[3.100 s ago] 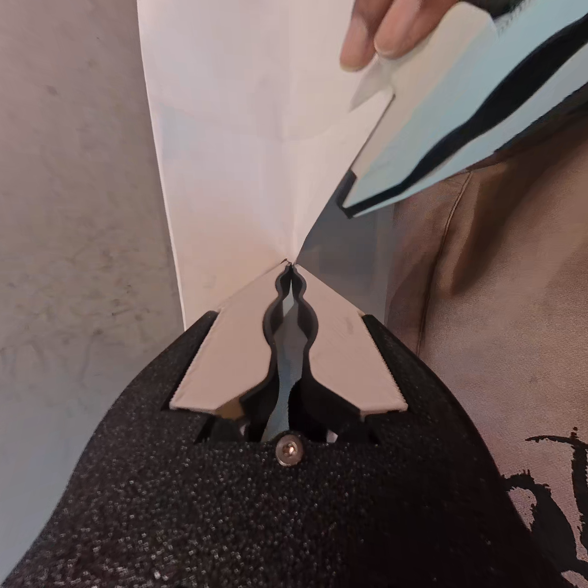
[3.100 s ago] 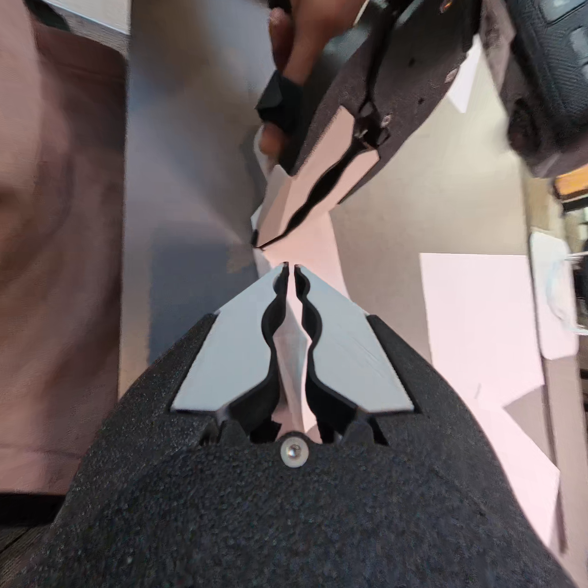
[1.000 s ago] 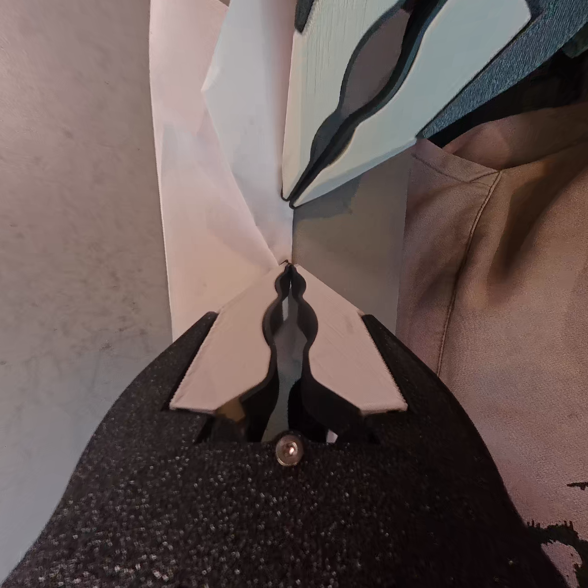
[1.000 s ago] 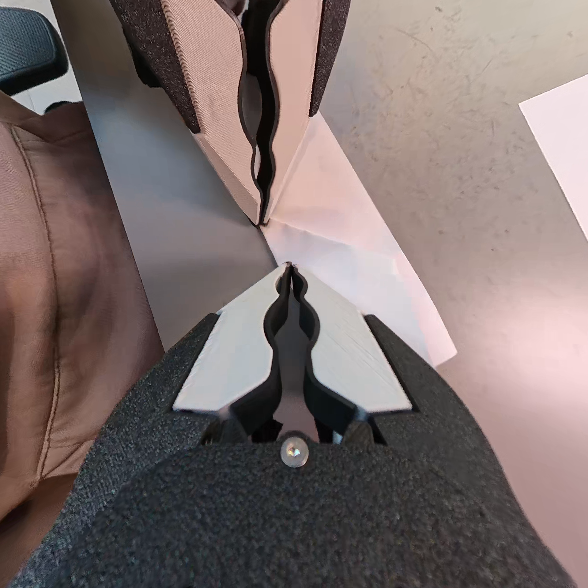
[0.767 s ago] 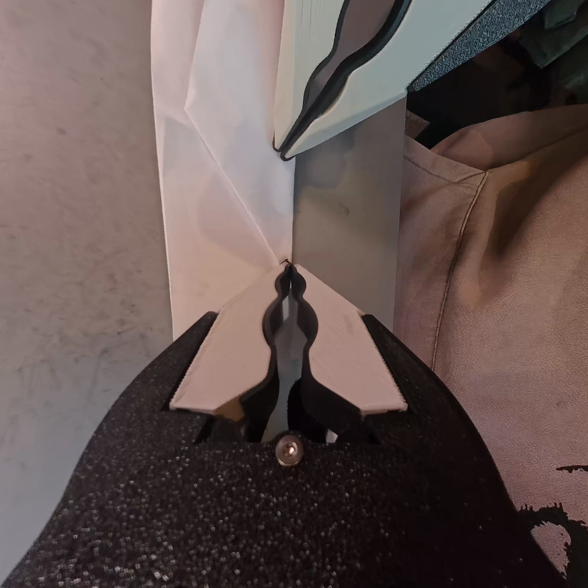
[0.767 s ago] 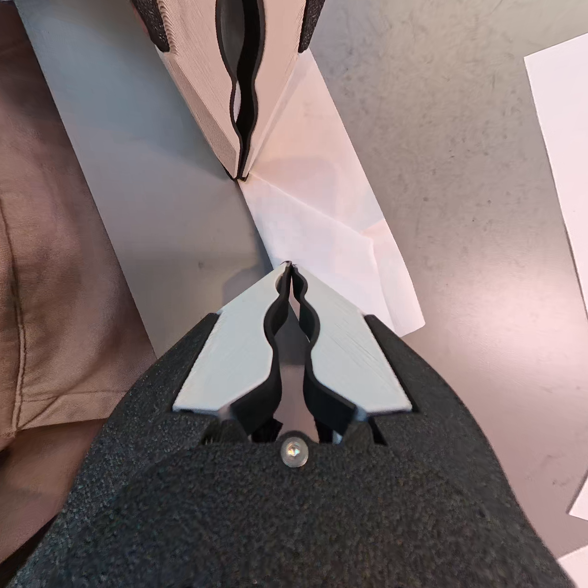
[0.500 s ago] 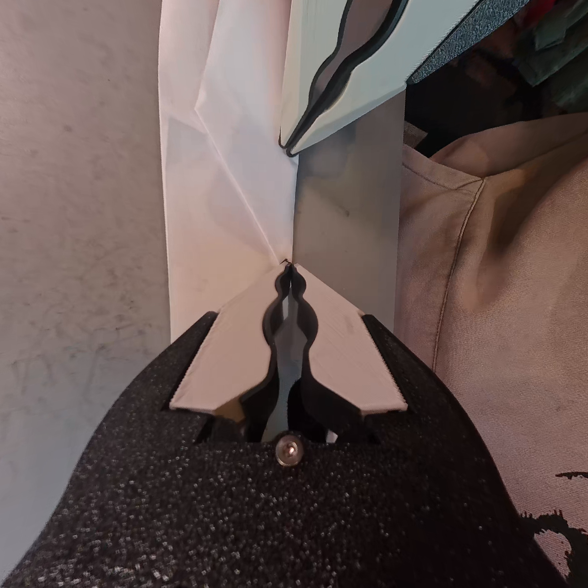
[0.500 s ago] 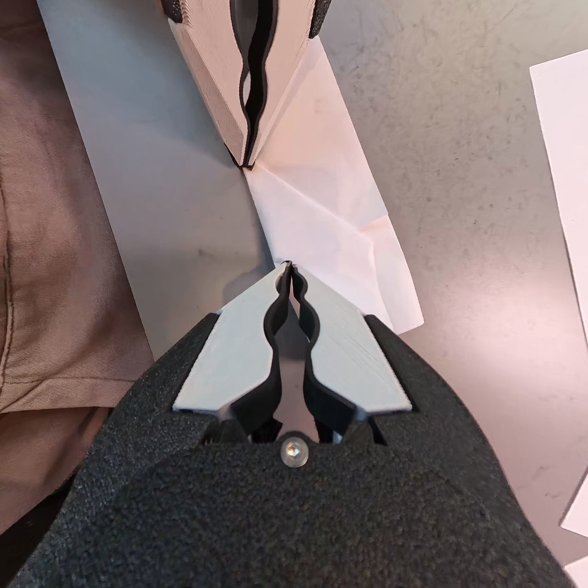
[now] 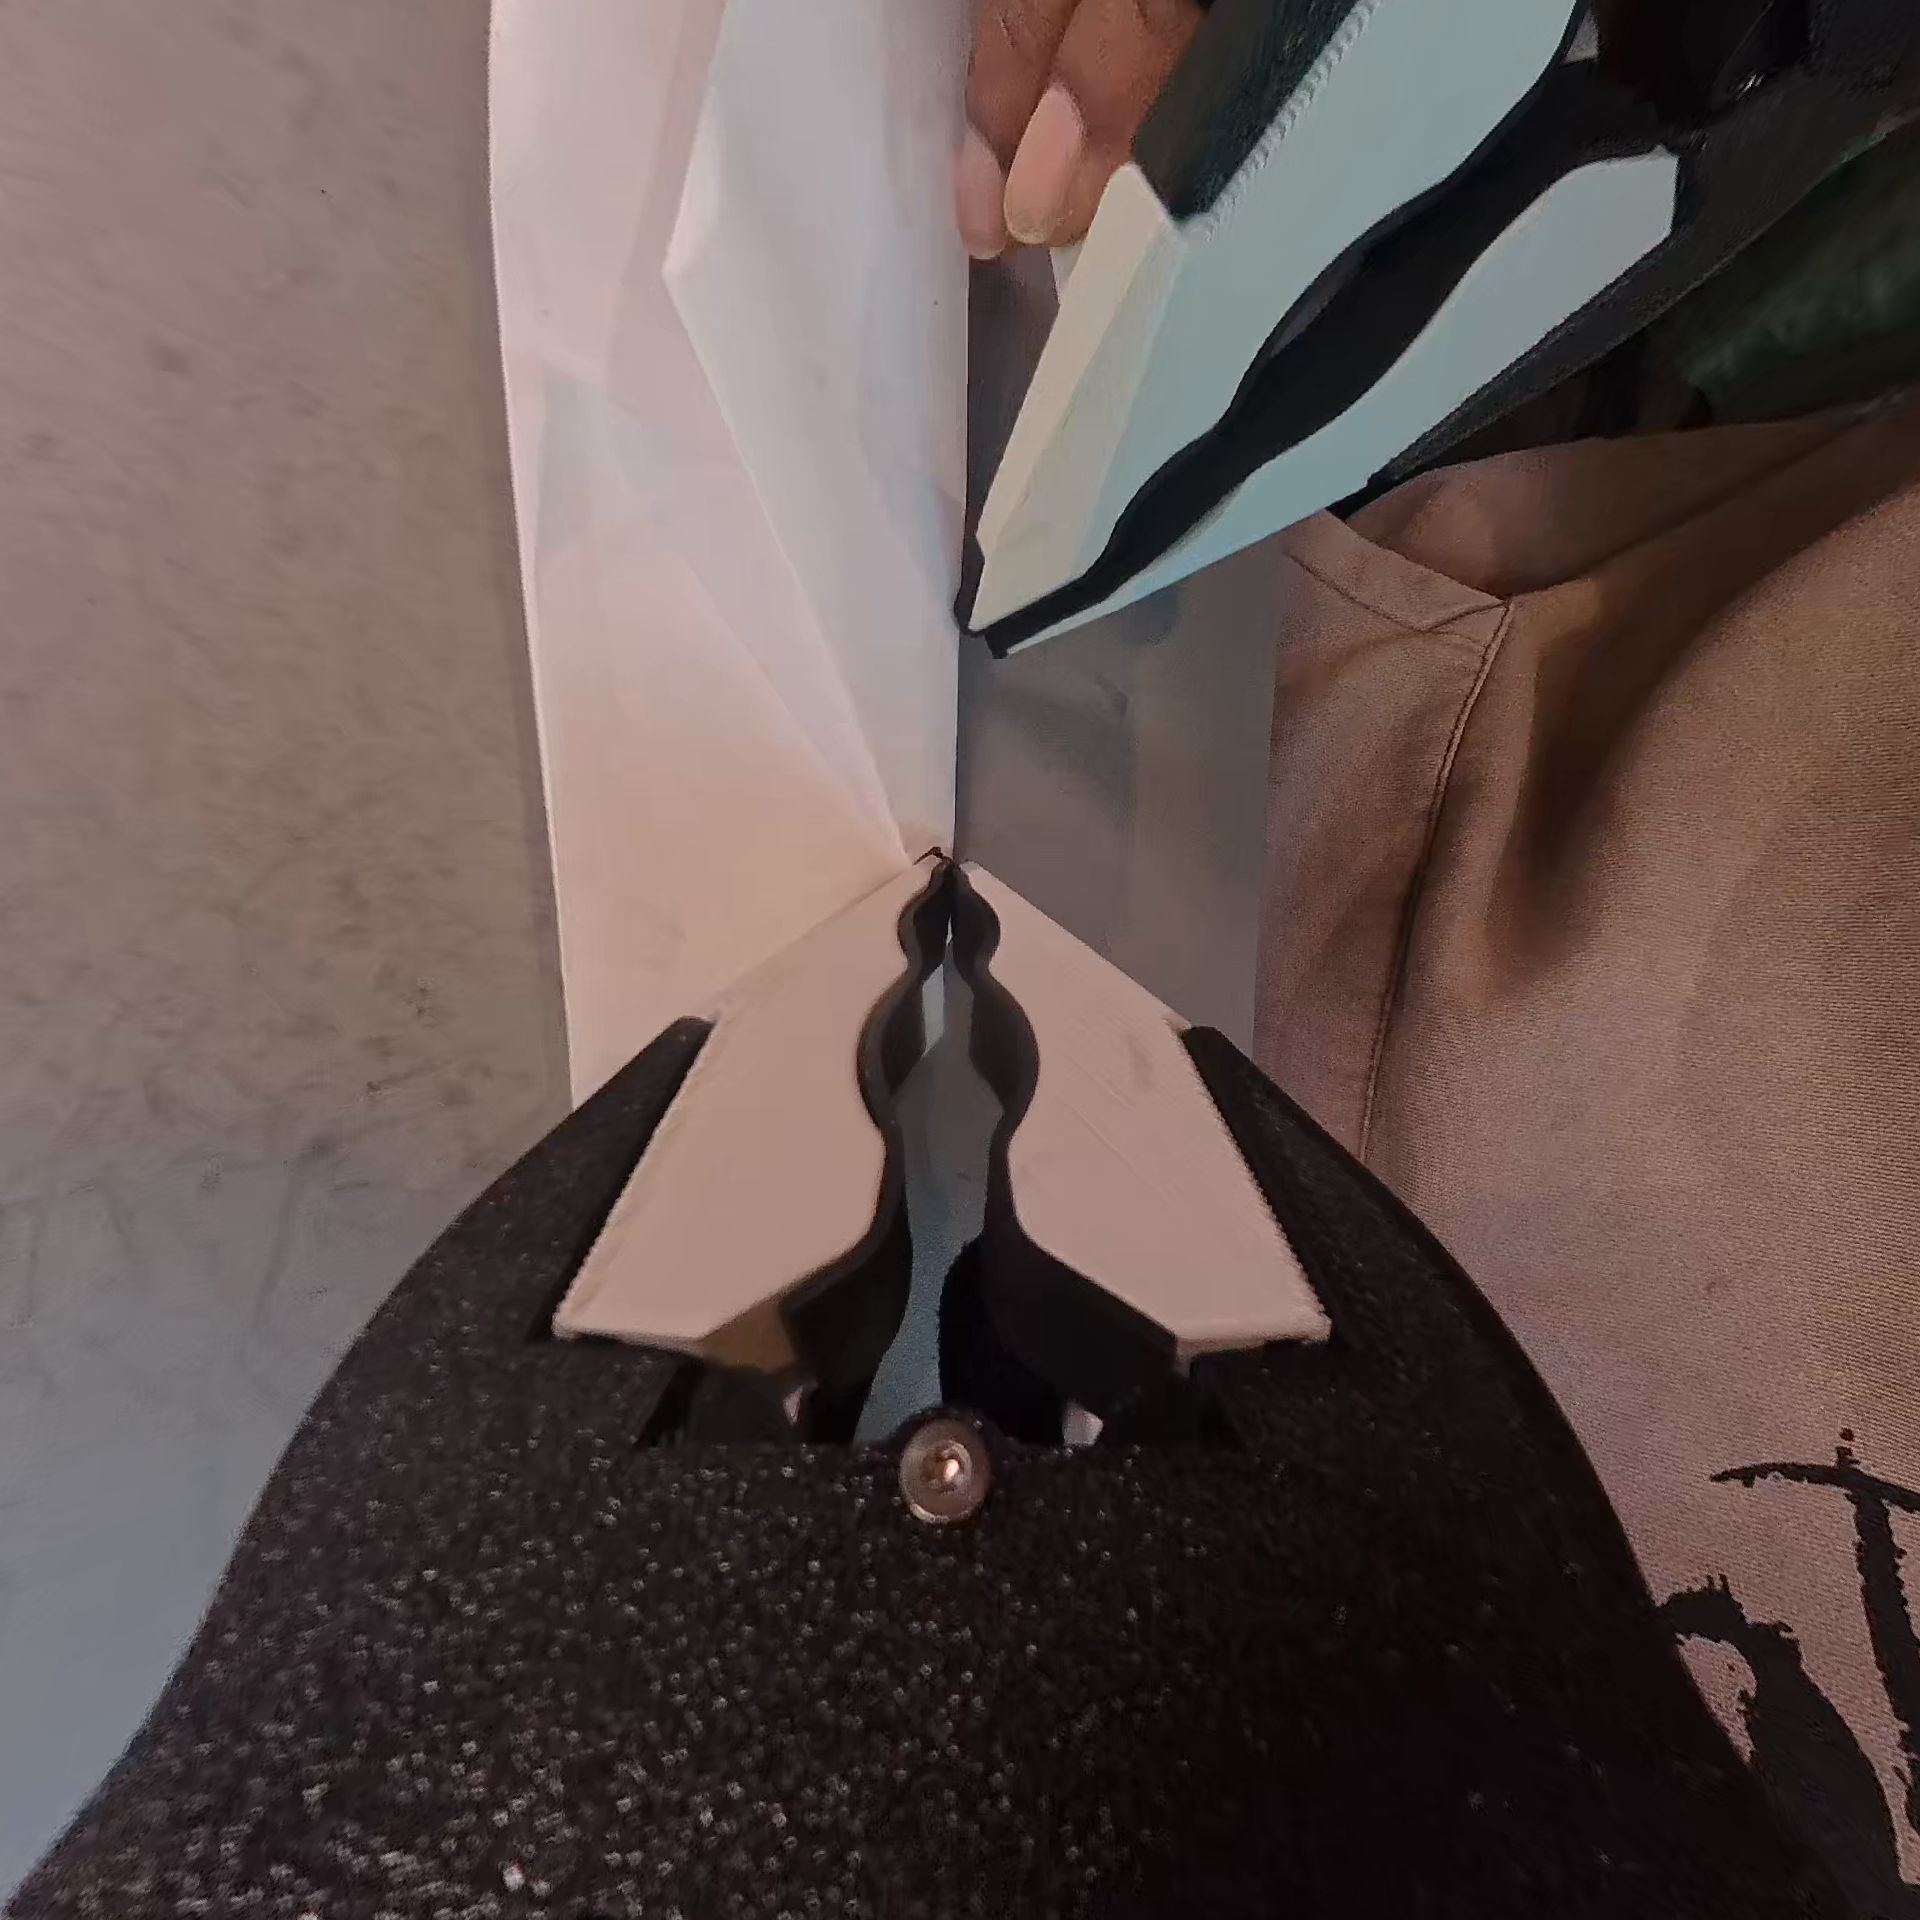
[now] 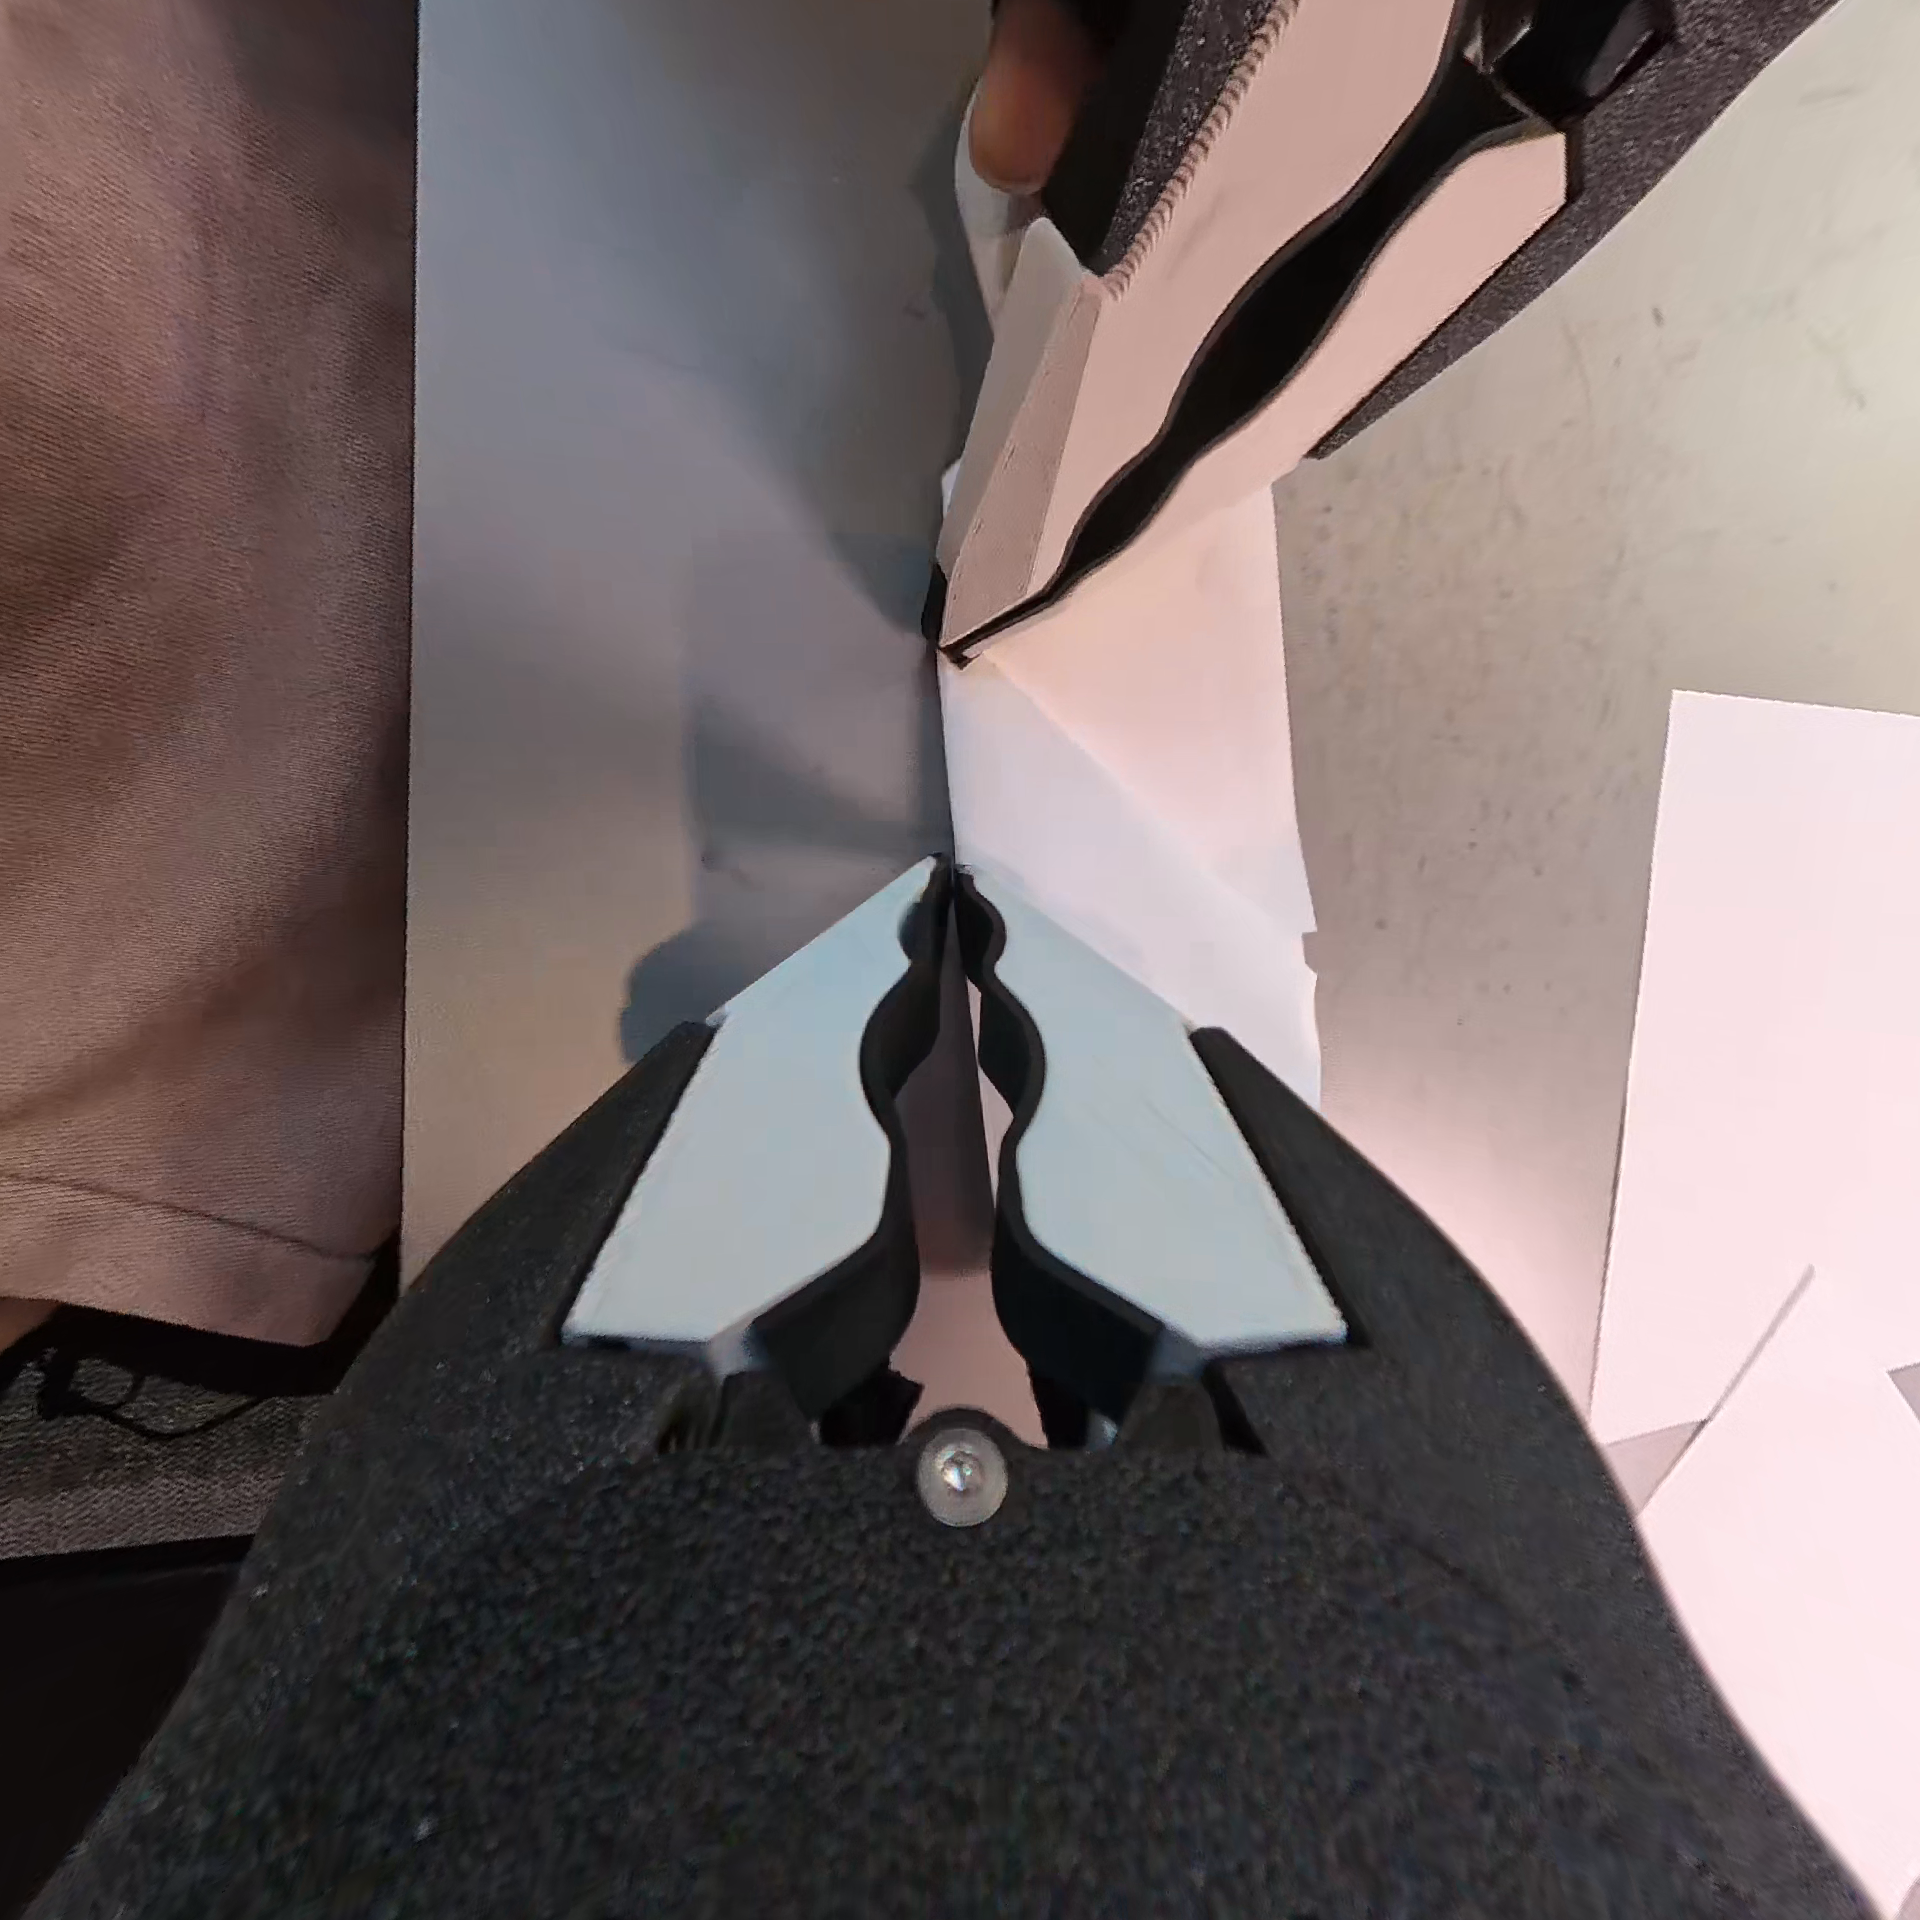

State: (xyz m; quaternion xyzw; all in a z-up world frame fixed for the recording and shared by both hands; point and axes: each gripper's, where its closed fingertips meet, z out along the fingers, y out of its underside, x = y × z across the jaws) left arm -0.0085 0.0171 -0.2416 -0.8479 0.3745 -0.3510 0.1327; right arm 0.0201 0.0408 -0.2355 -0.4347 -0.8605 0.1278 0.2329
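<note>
You had the left gripper (image 9: 943, 868) pinched on the folded white paper's (image 9: 727, 582) edge; just ahead, your right gripper (image 9: 982, 629) pinched the same edge, over the grey table (image 10: 1455, 623).

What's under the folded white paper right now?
The folded white paper lies on the grey tabletop, its folded edge along a smooth grey strip. Both shut grippers, left and right, press that edge. Anything beneath is covered.
</note>
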